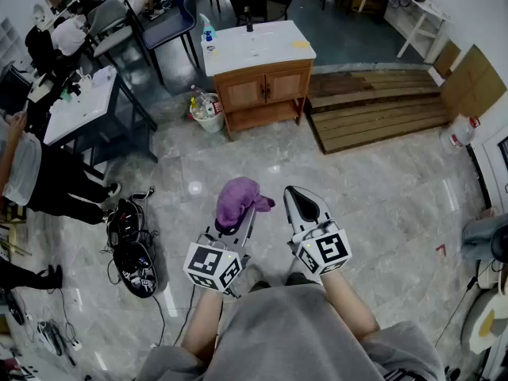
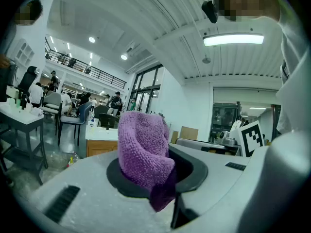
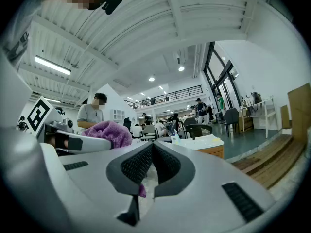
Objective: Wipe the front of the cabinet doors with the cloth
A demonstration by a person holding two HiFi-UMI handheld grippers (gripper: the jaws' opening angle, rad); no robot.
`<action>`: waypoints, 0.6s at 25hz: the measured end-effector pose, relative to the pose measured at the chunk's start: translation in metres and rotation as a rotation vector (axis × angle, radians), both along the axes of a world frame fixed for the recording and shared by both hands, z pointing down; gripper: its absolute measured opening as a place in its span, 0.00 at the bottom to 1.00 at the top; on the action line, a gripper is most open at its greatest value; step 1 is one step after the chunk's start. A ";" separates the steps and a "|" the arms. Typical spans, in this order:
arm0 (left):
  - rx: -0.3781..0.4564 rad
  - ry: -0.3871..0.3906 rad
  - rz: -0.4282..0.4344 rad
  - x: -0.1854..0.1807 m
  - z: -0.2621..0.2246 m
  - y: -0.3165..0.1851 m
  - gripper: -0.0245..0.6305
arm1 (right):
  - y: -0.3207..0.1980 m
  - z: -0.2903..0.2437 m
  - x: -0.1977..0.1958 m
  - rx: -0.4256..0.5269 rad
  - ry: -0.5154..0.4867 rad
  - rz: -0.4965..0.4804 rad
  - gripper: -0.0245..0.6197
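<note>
**On the marble floor, well short of the cabinet: holdings as we find them**

1. Underfoot we record a grey marble floor point(image 1: 381, 189) that fills most of the head view.
2. A low wooden platform point(image 1: 373, 109) lies on it, just to the right of the cabinet.
3. The wooden cabinet point(image 1: 262, 94) stands ahead of us under a white top point(image 1: 254, 50). Its two cabinet doors point(image 1: 242, 92) are both closed and face us. Neither hand-held gripper touches them.
4. A white surface point(image 1: 79, 105) at the left carries small items too small for us to identify. Chairs point(image 1: 171, 18) stand behind it.
5. Black bags point(image 1: 131, 248) with loose cables lie on the floor to our left.
6. A small white bin point(image 1: 209, 119) holding bottles sits just beside the cabinet's left side.
7. The left hand-held gripper point(image 1: 248, 211) is held out in front of our body. Its jaws are pinching the cloth, whose lower end is caught between the dark pads.
8. The right hand-held gripper point(image 1: 304, 203) is held just beside the left one. Its jaws are pressed together at the tips and we see nothing between them.
9. The purple cloth point(image 1: 238, 199) is bunched in a mound that stands up out of the left jaws. It is well apart from the cabinet.
10. On the white top we list a blue bottle point(image 1: 208, 32) at the left edge, a dark tap point(image 1: 249, 24) at the back, and a small yellow item point(image 1: 300, 44) at the right.
</note>
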State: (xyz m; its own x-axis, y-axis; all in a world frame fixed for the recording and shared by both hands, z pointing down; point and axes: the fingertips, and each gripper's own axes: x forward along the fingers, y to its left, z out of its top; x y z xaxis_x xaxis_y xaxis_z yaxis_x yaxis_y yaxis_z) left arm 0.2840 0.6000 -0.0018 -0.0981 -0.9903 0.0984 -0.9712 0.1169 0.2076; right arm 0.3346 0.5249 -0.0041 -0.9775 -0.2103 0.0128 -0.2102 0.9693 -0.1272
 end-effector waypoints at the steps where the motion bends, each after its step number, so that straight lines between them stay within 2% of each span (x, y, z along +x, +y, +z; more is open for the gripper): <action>1: 0.001 0.006 0.000 -0.003 0.002 0.004 0.16 | 0.005 0.002 -0.003 -0.002 0.003 0.003 0.05; 8: -0.006 0.026 0.007 -0.026 0.011 0.034 0.16 | 0.037 0.005 -0.026 0.002 0.018 0.031 0.05; 15: -0.018 0.043 0.021 -0.041 0.021 0.043 0.16 | 0.044 0.011 -0.041 -0.005 0.027 0.054 0.05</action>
